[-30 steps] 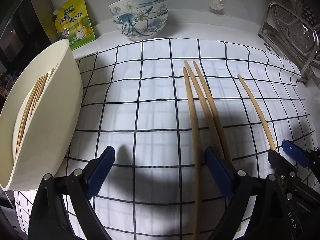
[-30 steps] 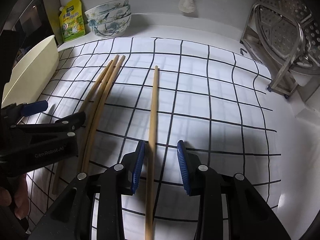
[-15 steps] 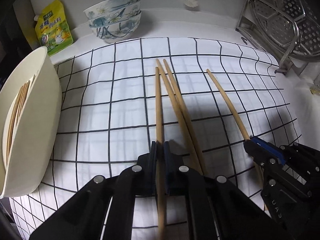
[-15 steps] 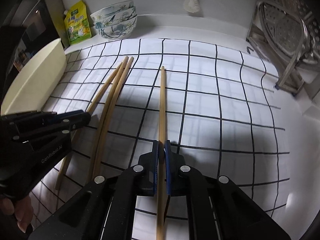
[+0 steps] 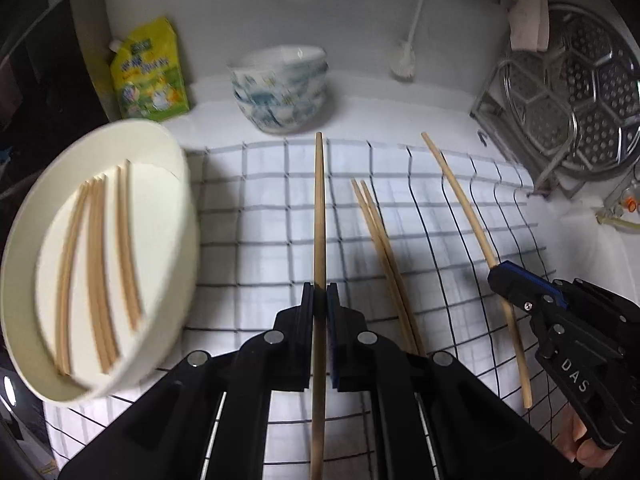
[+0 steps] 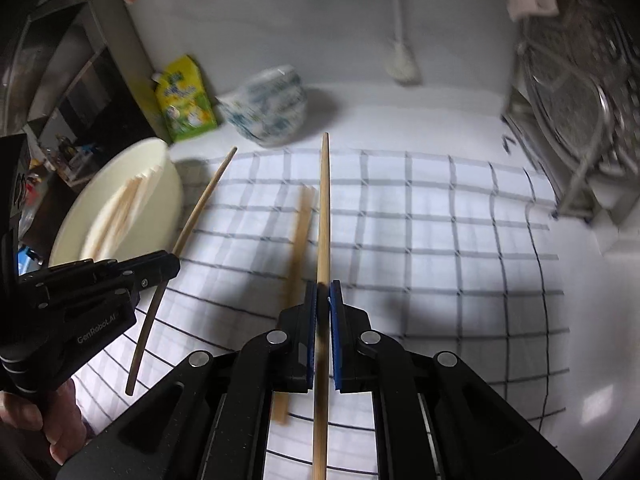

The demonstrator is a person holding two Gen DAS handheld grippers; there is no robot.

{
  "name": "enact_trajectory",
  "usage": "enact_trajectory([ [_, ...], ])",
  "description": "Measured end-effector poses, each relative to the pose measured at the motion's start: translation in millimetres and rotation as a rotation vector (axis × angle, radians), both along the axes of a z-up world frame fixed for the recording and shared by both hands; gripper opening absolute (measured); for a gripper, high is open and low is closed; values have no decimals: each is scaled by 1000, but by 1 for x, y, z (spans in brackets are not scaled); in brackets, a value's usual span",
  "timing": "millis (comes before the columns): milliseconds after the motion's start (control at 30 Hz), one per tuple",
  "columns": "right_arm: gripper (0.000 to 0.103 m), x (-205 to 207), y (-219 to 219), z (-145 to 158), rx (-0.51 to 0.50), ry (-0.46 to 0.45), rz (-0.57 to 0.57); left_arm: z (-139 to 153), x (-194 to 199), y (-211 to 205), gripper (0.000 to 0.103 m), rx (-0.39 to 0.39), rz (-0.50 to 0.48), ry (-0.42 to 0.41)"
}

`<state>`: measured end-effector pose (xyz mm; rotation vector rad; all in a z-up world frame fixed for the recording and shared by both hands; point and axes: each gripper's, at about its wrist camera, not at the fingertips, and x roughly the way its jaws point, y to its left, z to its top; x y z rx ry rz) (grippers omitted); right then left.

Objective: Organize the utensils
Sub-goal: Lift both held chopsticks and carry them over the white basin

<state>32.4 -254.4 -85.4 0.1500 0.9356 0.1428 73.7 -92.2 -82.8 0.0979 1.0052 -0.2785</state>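
At far left, a cream bowl (image 5: 176, 184) is holding several chopsticks. The left hand-held gripper (image 5: 320, 300) is clamping one chopstick (image 5: 319, 200) above the checked cloth (image 5: 264, 240). Two chopsticks (image 5: 380, 232) are lying between. The right hand-held gripper (image 6: 323, 300) is pinching another chopstick (image 6: 325, 200), lifted clear.

A second ago both grippers stood open over chopsticks lying on the checked cloth (image 5: 264, 248); now the left gripper (image 5: 320, 300) is clamped on one chopstick (image 5: 319, 208) and the right gripper (image 6: 323, 300) on another (image 6: 324, 208). Both chopsticks have been lifted clear of the cloth (two more (image 5: 384, 248) are left lying between them). The cream bowl (image 5: 188, 184) is now seen from higher, its inside more exposed.
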Motion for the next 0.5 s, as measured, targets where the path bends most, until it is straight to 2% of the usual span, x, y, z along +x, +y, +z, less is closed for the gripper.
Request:
enact_trajectory([
  [133,6,16,32,21,0,-44,52,39,10,43,7,-20,70,-73],
  [267,6,42,81,39,27,-82,131,66,18,87,7,-24,131,-134],
  [367,6,62,123,48,54,-103,199,76,26,118,7,-15,163,-160],
  [500,6,84,172,51,68,-114,270,74,39,156,7,-12,186,-153],
])
